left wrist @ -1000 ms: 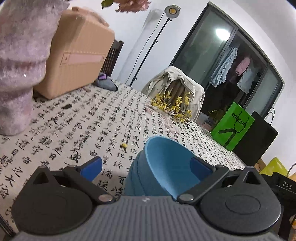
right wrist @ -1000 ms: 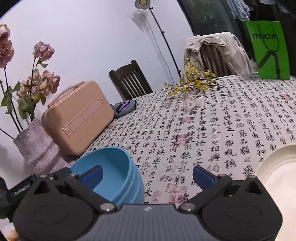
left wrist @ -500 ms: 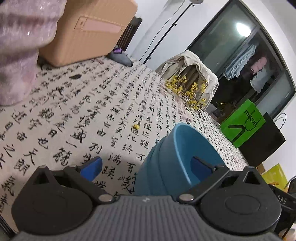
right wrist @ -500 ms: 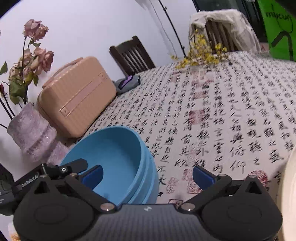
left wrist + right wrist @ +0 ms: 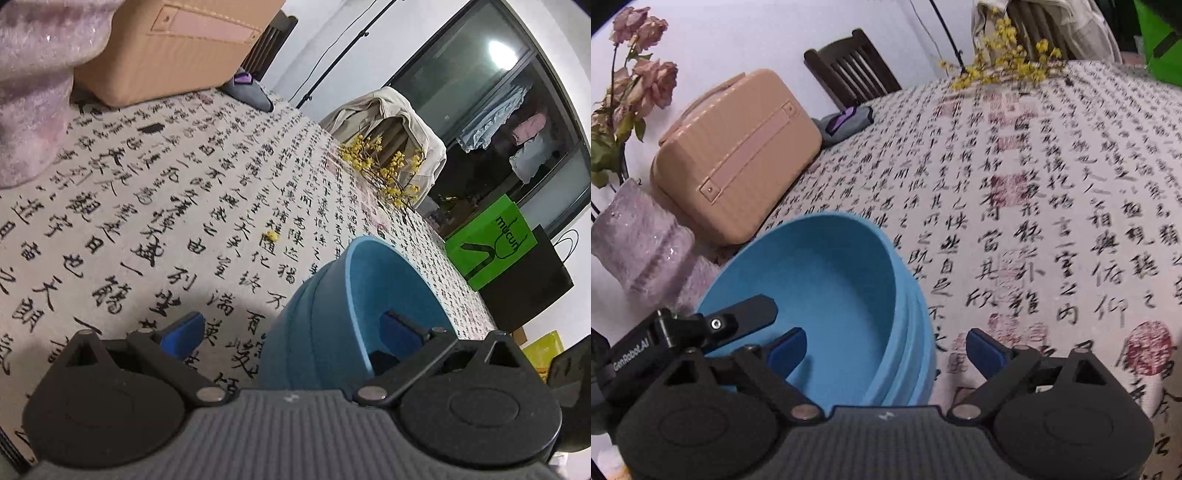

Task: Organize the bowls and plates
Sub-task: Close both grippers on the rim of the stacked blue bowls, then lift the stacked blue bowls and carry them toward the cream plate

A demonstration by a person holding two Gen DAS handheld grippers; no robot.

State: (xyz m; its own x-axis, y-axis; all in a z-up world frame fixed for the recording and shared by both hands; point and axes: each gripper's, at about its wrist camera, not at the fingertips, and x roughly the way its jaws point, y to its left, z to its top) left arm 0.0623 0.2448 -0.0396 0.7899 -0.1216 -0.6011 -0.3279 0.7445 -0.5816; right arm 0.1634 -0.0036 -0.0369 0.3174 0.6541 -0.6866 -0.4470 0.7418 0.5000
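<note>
Both grippers straddle the rim of the blue bowls (image 5: 827,295). The right gripper (image 5: 886,350) stands wide with its jaws just closing in, pads not yet touching; the left gripper (image 5: 291,332) is wide too, gripping nothing. The stack sits tilted on the tablecloth (image 5: 1052,203) near the pink case (image 5: 738,155) — one jaw biting first could tip it over.

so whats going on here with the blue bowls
A person is working two handheld grippers around a nested stack of blue bowls on a table with a calligraphy-print cloth. The left gripper straddles the stack's left wall, one finger inside the top bowl, one outside. The right gripper straddles the opposite wall; its jaws have just been closing, with the wall between them but the pads not yet pressing. A pink case and vase stand behind.
</note>
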